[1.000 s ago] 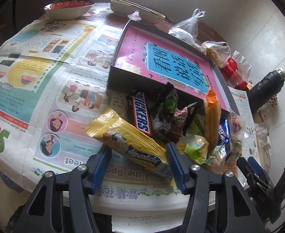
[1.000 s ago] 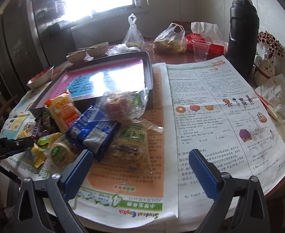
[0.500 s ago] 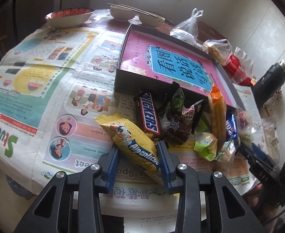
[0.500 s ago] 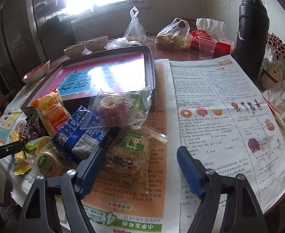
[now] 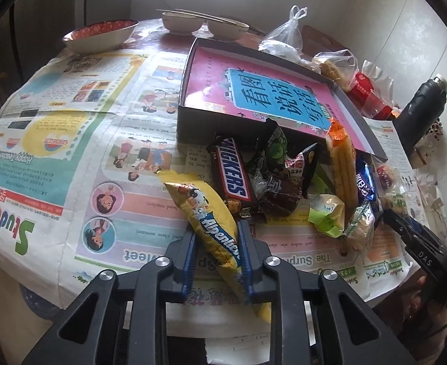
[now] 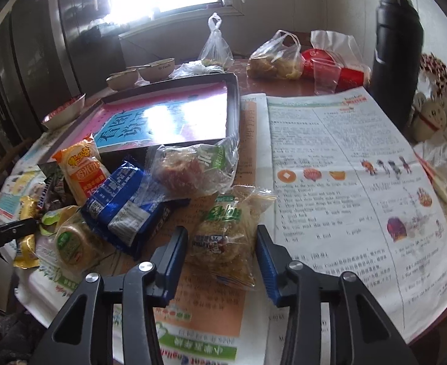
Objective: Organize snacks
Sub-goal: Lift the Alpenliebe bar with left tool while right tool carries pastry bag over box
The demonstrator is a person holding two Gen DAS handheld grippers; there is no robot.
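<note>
Left claw (image 5: 216, 254) is narrowing on the yellow candy bag (image 5: 206, 213) at the near edge of the snack pile, pads pinching its lower end, likely so it lifts clear of the Snickers (image 5: 234, 176) beside it. Right claw (image 6: 222, 251) is closing around the clear pastry pack (image 6: 228, 234) on the newspaper (image 6: 345, 164); pads look just short of it. The box (image 5: 193, 121) waits just beyond the pile, probably the destination.
</note>
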